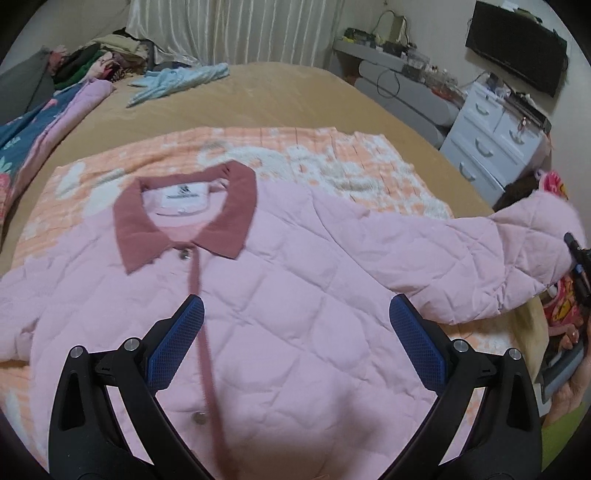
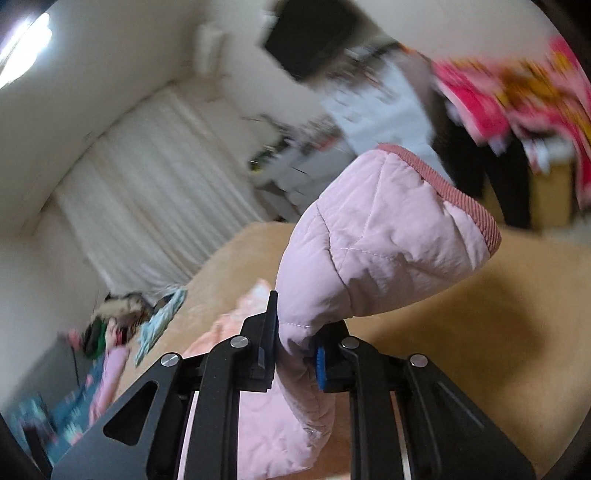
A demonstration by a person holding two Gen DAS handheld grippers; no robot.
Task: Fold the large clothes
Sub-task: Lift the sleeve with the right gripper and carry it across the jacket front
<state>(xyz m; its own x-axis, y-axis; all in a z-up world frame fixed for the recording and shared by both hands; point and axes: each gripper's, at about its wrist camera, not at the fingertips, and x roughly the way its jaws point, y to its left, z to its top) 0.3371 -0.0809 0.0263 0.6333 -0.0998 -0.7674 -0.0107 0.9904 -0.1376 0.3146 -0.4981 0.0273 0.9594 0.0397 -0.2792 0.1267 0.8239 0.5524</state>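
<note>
A pink quilted jacket (image 1: 288, 295) with a dusty-red collar (image 1: 184, 218) lies face up and buttoned on an orange-and-white blanket (image 1: 332, 162) on the bed. My left gripper (image 1: 295, 317) hovers above its chest, open, blue pads wide apart with nothing between them. The jacket's sleeve (image 1: 498, 254) stretches out to the right and is lifted off the bed. My right gripper (image 2: 295, 350) is shut on that sleeve (image 2: 369, 243), pinching it a little below the ribbed red cuff (image 2: 465, 203), which flops over above the fingers. The right wrist view is motion-blurred.
The tan bed cover (image 1: 258, 88) runs back to white curtains (image 1: 236, 29). A light blue garment (image 1: 177, 81) and a pile of clothes (image 1: 96, 62) lie at the far left. White drawers (image 1: 495, 140) and a dark screen (image 1: 517, 48) stand to the right. A person's hand (image 1: 569, 343) shows at the right edge.
</note>
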